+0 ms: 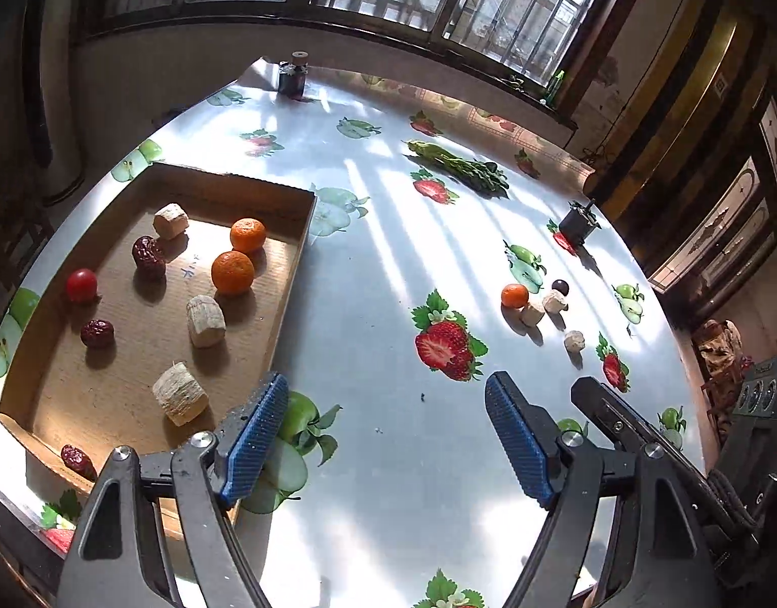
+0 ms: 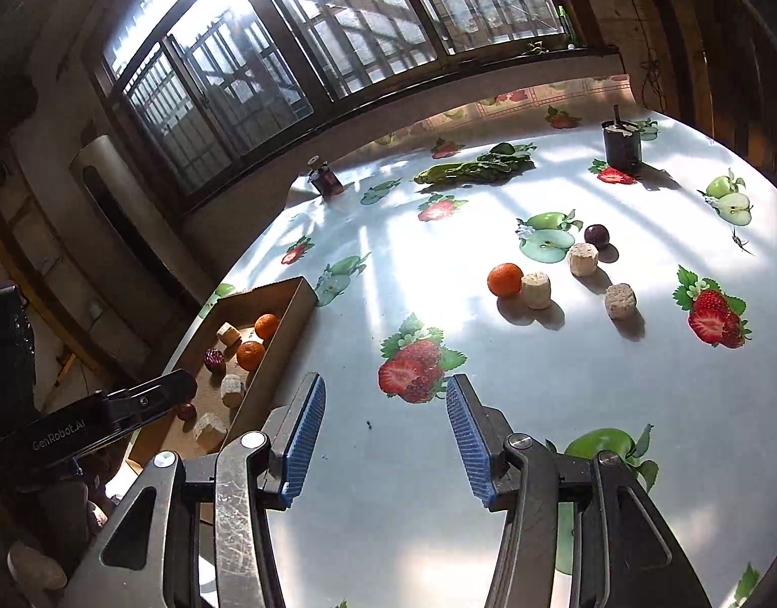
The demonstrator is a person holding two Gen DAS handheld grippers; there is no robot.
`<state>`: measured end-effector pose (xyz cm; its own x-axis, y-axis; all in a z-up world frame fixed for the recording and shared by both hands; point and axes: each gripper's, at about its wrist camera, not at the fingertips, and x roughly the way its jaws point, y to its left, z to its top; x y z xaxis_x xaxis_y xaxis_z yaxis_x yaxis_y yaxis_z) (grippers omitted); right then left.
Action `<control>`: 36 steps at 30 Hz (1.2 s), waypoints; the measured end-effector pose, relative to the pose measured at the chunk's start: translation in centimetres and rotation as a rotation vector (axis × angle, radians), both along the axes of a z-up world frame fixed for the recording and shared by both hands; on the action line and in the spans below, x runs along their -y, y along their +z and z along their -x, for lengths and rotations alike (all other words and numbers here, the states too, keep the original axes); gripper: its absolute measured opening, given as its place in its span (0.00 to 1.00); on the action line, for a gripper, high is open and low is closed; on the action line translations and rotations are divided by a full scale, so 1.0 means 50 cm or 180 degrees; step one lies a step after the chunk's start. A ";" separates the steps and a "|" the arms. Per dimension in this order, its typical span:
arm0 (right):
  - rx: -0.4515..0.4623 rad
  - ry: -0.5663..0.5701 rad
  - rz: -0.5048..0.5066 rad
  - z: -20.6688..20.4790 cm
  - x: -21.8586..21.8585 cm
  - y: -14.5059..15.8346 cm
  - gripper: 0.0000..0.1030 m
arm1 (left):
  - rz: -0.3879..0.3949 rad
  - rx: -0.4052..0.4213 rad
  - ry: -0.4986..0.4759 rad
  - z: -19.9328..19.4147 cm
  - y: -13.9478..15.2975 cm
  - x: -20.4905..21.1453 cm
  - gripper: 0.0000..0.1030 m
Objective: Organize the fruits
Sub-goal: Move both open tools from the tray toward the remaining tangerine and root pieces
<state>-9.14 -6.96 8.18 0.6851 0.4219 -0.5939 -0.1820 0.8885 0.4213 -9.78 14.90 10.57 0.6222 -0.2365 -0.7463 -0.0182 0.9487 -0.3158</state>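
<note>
Left wrist view looks down on a cardboard tray (image 1: 287, 273) sitting near the tabletop's (image 1: 388, 278) left edge, already holding two oranges (image 1: 232, 272), dark red dates (image 1: 148, 257), a small red fruit (image 1: 81, 285) and several pale cut chunks (image 1: 205, 320). The left gripper (image 1: 386, 443) hovers just beside the tray's near corner, jaws wide and empty. From the right wrist view, the right gripper (image 2: 383, 438) hangs over bare tabletop, jaws moderately apart with nothing between them.

What is left to sort sits toward the right side: a loose orange (image 2: 505, 279), three pale chunks (image 2: 536, 290) and a dark plum (image 2: 596, 236), clustered close together (the orange touches one chunk).

I'd judge the next reach belongs to the right gripper. Coming in from the open near side and straddling the orange alone should avoid knocking its neighbour; round fruit will roll if nudged.

Room is generous: a broad bare stretch lies between cluster and tray. The leafy greens (image 2: 477, 164) and small dark containers (image 2: 622, 144) lie along the far edge, well apart.
</note>
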 end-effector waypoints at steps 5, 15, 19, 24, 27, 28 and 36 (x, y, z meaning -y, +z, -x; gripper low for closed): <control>-0.0042 -0.0106 -0.0031 -0.004 0.042 -0.009 0.52 | -0.0084 -0.0011 -0.0225 -0.015 -0.009 0.076 0.77; -0.0102 -0.0288 0.0124 -0.027 0.085 -0.013 0.52 | -0.0254 -0.0019 -0.0390 -0.060 -0.009 0.136 0.77; -0.0146 -0.0324 0.0350 -0.045 0.096 -0.008 0.52 | -0.0250 0.0058 -0.0439 -0.072 0.000 0.145 0.77; -0.0190 -0.0355 0.0586 -0.079 0.117 0.013 0.52 | -0.0233 0.0102 -0.0493 -0.093 0.012 0.152 0.77; -0.0177 -0.0398 0.0778 -0.105 0.132 0.029 0.52 | -0.0239 0.0171 -0.0483 -0.104 0.023 0.149 0.77; -0.0181 -0.0420 0.0836 -0.116 0.138 0.034 0.52 | -0.0243 0.0181 -0.0471 -0.107 0.025 0.147 0.77; -0.0137 -0.0596 0.0836 -0.193 0.245 0.032 0.52 | -0.0263 0.0044 -0.0222 -0.129 -0.003 0.110 0.77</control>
